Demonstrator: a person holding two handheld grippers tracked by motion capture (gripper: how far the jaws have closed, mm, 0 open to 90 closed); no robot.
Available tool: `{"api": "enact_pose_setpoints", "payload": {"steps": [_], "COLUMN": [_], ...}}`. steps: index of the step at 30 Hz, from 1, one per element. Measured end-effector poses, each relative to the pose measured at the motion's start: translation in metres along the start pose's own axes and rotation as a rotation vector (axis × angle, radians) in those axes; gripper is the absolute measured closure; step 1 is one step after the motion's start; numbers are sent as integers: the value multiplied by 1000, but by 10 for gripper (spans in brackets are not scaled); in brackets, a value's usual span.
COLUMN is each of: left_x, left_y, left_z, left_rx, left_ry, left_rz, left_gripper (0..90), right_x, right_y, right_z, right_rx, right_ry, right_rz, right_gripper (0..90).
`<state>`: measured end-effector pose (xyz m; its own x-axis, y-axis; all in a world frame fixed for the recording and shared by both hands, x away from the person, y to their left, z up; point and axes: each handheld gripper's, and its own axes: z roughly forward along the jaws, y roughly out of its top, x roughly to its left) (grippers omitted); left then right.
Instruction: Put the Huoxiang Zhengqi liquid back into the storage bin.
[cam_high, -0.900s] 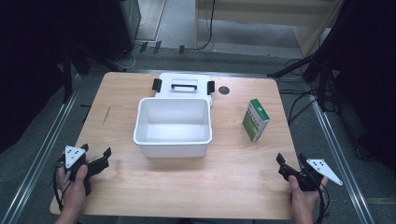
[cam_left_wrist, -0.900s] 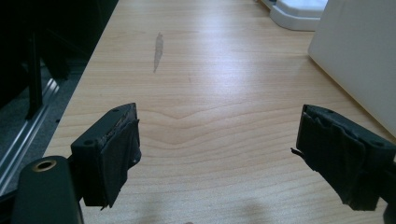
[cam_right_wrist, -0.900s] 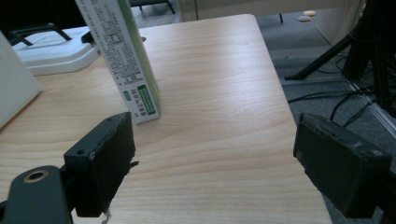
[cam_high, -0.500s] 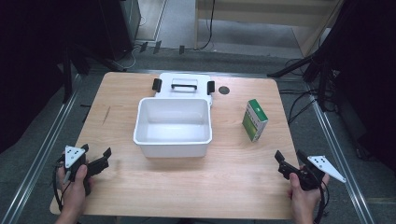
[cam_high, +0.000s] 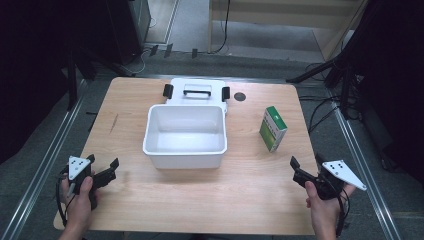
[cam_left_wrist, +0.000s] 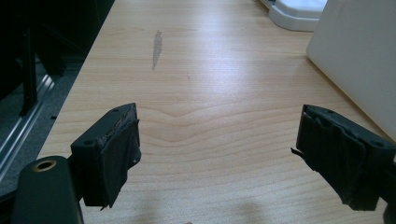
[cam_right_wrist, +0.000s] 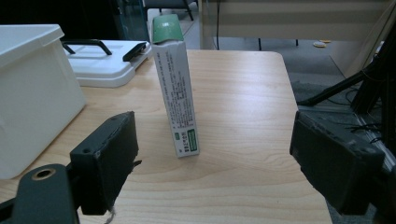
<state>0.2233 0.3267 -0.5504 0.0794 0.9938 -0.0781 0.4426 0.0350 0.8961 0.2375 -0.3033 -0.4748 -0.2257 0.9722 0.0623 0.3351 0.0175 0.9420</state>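
Left gripper view looks between two black fingers (cam_left_wrist: 112, 151) set wide apart with nothing between them, only bare pale wooden tabletop (cam_left_wrist: 210, 93) bearing a grey smear (cam_left_wrist: 157, 43); the white wall of the open rectangular white plastic bin (cam_left_wrist: 359, 56) rises just beside the far finger. In the right gripper view the fingers (cam_right_wrist: 109, 161) are likewise spread wide and empty, and beyond the gap stands the tall green-and-white cardboard carton (cam_right_wrist: 176, 86), upright on its narrow end (green flap on top), apart from both fingers.

From the high view, the left gripper (cam_high: 100, 172) sits in the person's left hand (cam_high: 80, 197) well to the near left of the bin (cam_high: 185, 134), and the right gripper (cam_high: 305, 172), in the right hand (cam_high: 322, 200), lies to the bin's near right. The carton (cam_high: 273, 128) stands to the right of the bin, near it without touching. Behind the bin, touching its far wall, lies the flat white lid with a black handle and two black latches (cam_high: 197, 91).
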Motion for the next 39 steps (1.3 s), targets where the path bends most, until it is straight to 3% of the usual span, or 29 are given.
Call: {"api": "enact_pose_setpoints", "payload": {"steps": [8,39], "left_x": [0,1], "left_y": [0,0], "left_z": [0,0], "left_rx": [-1,2], "left_ry": [6,2], "left_rz": [-2,-4], "left_gripper": [140,140], "right_x": [5,22], "right_y": [15,61], "right_z": [5,41], "right_rx": [13,3], "right_ry": [3,12], "right_rz": [-34,-61], "right_gripper": [165,184]}}
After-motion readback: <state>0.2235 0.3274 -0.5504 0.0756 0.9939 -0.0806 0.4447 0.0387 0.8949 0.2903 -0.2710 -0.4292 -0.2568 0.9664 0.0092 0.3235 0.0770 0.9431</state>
